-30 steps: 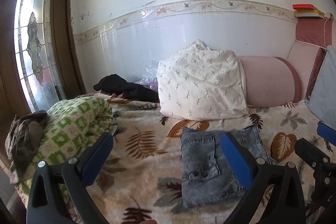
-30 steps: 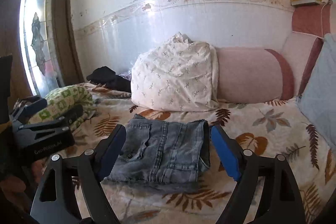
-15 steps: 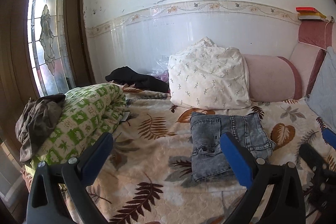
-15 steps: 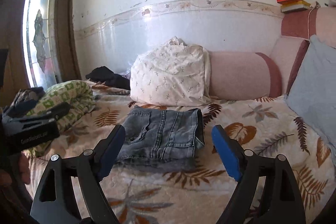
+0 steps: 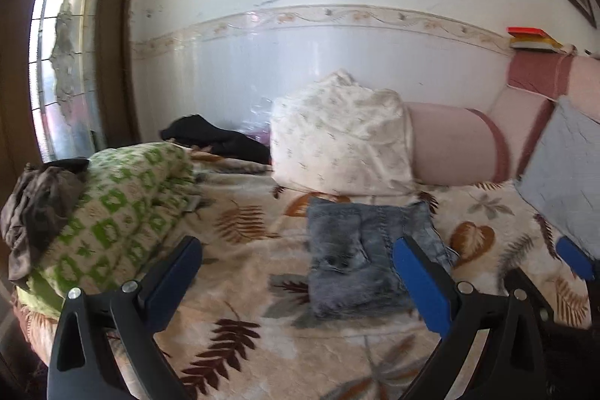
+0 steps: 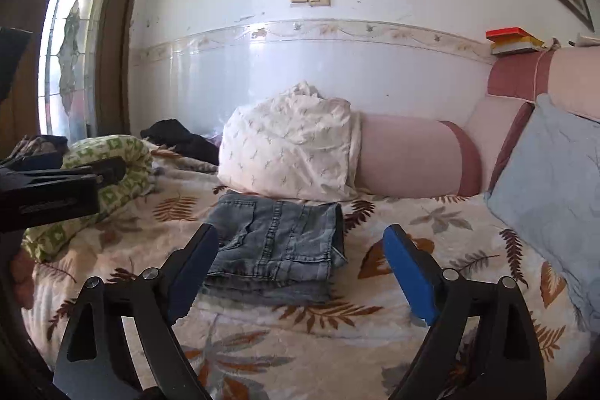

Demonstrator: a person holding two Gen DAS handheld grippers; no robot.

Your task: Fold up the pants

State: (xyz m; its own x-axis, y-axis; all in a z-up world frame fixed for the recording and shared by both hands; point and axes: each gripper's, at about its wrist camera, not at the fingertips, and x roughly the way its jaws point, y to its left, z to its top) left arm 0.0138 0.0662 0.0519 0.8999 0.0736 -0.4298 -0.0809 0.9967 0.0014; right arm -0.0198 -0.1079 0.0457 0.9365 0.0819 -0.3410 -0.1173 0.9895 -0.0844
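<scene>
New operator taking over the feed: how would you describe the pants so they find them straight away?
Start at the bed's leaf-print blanket and find the big white pillow against the wall. The pants lie flat just in front of it, folded into a compact rectangle. They are the only grey-blue denim there, with visible seams and a pocket.

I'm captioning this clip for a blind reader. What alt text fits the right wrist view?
Folded grey denim pants lie on a leaf-print blanket, framed between the open blue fingers of the right hand-held gripper, which holds nothing. Behind them a white pillow leans against a pink bolster.
</scene>
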